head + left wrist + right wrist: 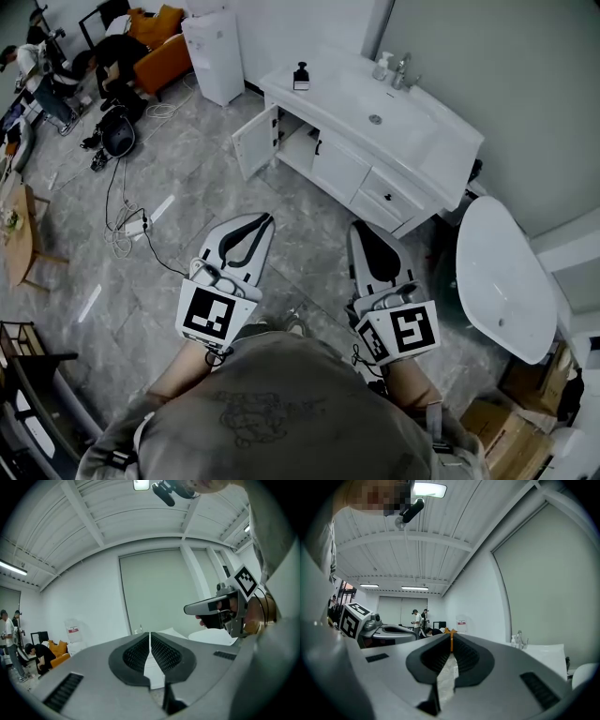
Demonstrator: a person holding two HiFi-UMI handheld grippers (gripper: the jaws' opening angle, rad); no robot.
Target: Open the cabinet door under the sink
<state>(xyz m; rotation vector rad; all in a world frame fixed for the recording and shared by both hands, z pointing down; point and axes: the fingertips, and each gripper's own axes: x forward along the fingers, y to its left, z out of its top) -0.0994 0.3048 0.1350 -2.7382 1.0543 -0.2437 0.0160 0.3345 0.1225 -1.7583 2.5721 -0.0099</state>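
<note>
Bright ceiling light (429, 489), soft shadows, fisheye-bent edges, dark corner vignetting

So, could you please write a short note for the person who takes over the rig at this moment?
Left gripper: jaws shut, empty, held close to the person's body.
Right gripper: the same.
The white vanity cabinet with the white sink stands ahead; neither gripper touches it.
Done: the white left-end door stands open.
Left: the white middle door beside it is shut; if that one is meant, approach and pull it.
</note>
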